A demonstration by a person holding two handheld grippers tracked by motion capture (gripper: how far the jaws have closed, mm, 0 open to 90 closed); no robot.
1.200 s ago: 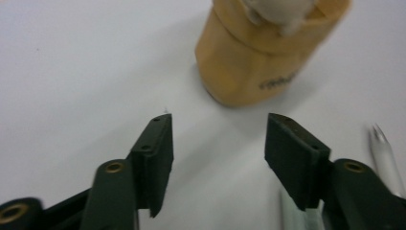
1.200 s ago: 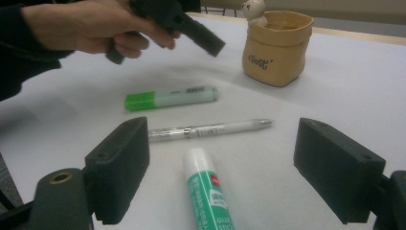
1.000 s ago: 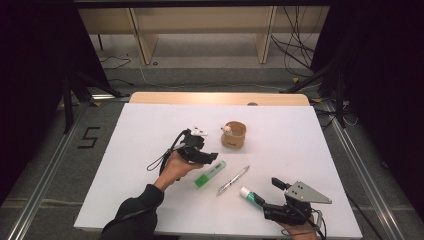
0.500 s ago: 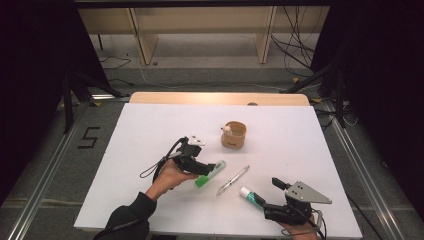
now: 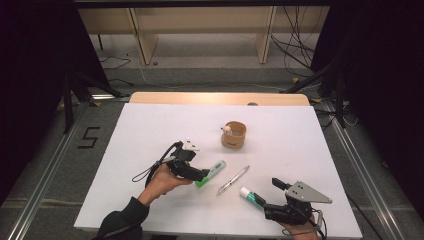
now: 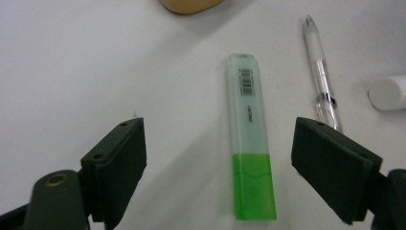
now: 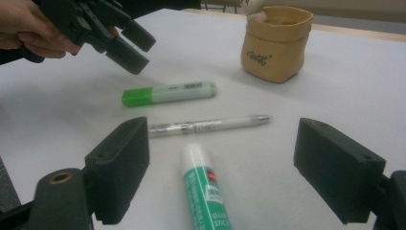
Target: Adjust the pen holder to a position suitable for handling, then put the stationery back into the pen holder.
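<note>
Across the white surface (image 5: 150, 135) that carries everything, my things lie in a loose cluster toward the near side, and I work from the near edge with a tool in each hand. Farthest from me stands the tan pouch (image 5: 233, 135), upright with its mouth open, well apart from both tools. My right tool (image 5: 272, 196) rests low near the front right corner with the grey plate on top; its jaws stand wide, and in the right gripper view the green-and-white glue stick (image 7: 205, 191) lies between them on the surface, its white cap pointing away from me, with neither pad touching it. My left tool (image 5: 202, 176), gripped in my left hand (image 5: 162, 181), hangs just above the green highlighter (image 6: 249, 139); its jaws have just been opening and now stand wide, and in the left gripper view the highlighter lies flat between them, touched by neither pad. The highlighter has its bright green cap toward my left tool and its pale body, with a small barcode, pointing toward the pouch. Just beside it, roughly parallel and apart from it, lies the clear pen (image 5: 233, 180), which sits between the highlighter and the glue stick. From the right gripper view the three lie one behind another: glue stick nearest, pen next, highlighter beyond
</note>
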